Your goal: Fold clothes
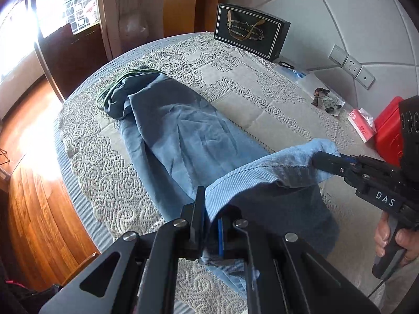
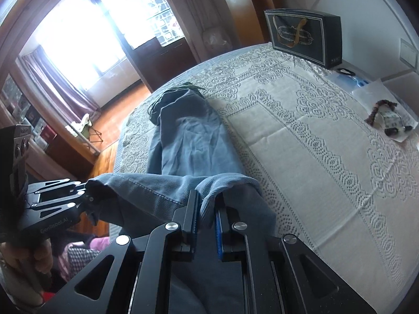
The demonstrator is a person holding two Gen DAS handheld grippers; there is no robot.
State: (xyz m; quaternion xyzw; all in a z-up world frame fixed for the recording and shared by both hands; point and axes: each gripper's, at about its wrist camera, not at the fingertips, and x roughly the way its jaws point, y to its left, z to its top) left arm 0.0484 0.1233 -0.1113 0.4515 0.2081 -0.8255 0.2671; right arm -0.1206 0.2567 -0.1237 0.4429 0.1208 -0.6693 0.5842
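Blue trousers lie lengthwise on a lace-covered bed, their waistband with a green drawstring at the far end. The near hem is lifted off the bed and stretched between both grippers. My left gripper is shut on the hem's left corner; it also shows at the left of the right wrist view as the left gripper. My right gripper is shut on the other corner, and in the left wrist view the right gripper pinches the cloth from the right, a hand on its handle.
A black gift bag stands at the bed's far edge. Small items, a tissue pack and a red box lie by the padded wall. Wooden floor and a bright window are left.
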